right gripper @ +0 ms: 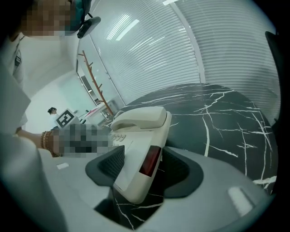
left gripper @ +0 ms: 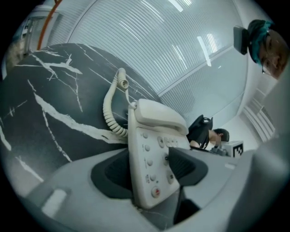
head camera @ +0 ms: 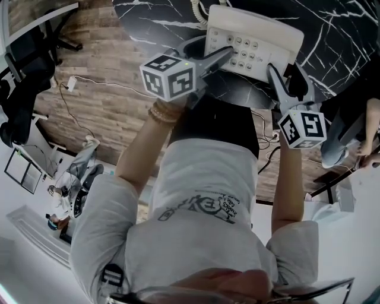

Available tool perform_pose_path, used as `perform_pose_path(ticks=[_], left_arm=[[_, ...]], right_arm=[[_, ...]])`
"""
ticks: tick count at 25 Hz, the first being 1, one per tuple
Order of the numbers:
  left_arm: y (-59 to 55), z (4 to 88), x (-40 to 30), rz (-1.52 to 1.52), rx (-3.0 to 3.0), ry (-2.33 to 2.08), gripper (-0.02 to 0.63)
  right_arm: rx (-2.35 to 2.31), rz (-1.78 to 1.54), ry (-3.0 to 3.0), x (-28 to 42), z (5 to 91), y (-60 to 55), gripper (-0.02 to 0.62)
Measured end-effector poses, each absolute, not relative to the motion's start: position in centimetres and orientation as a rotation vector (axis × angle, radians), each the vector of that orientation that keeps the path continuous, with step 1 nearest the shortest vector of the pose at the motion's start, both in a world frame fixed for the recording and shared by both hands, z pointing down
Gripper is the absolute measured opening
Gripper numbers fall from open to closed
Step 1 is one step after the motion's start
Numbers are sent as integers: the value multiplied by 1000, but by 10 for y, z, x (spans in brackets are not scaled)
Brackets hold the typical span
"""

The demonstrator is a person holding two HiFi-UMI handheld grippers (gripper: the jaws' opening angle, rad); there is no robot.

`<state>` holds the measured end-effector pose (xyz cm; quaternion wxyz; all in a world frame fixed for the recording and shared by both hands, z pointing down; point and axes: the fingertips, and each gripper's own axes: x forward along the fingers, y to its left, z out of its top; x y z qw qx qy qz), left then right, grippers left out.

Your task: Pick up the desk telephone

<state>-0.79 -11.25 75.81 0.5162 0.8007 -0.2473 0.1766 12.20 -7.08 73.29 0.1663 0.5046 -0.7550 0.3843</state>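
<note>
A white desk telephone (head camera: 252, 44) sits on a black marble table (head camera: 166, 18), handset (left gripper: 158, 113) in its cradle and coiled cord (left gripper: 108, 108) trailing off behind. My left gripper (head camera: 214, 50) is at the phone's near left corner. In the left gripper view the keypad end (left gripper: 152, 149) stands between the pads, which press on both sides, so the gripper (left gripper: 149, 170) is shut on it. My right gripper (head camera: 284, 74) is at the near right corner. In the right gripper view its pads (right gripper: 142, 167) clamp the phone body (right gripper: 136, 149) by its dark red side panel.
The round table's edge runs just in front of the phone, with wood flooring (head camera: 107, 101) below it. Office chairs (head camera: 18, 89) and loose cables (head camera: 89, 83) are at the left. Another person (head camera: 356, 130) sits at the right. White slatted blinds (right gripper: 181, 50) line the wall beyond the table.
</note>
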Motion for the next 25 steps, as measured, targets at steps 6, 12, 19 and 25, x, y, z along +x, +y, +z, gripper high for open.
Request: perform_pose_path(ticks=[6,12,19,25], left_arm=[[-111,759,-8,452,1908,-606,262],[-108,757,-10,468,1892,-606,262],[-110,742,-8,473,1901,-606,262],[-116,720,-5,470,1926,-613,262]], right_arm=[[1426,1109,-2126,122,733,-70,263],[1416,1122,-2115,120,732,-67,264],[1430,1131,-2111,121,719,-68,266],[1449,1120,-2130,124,698,-72,267]])
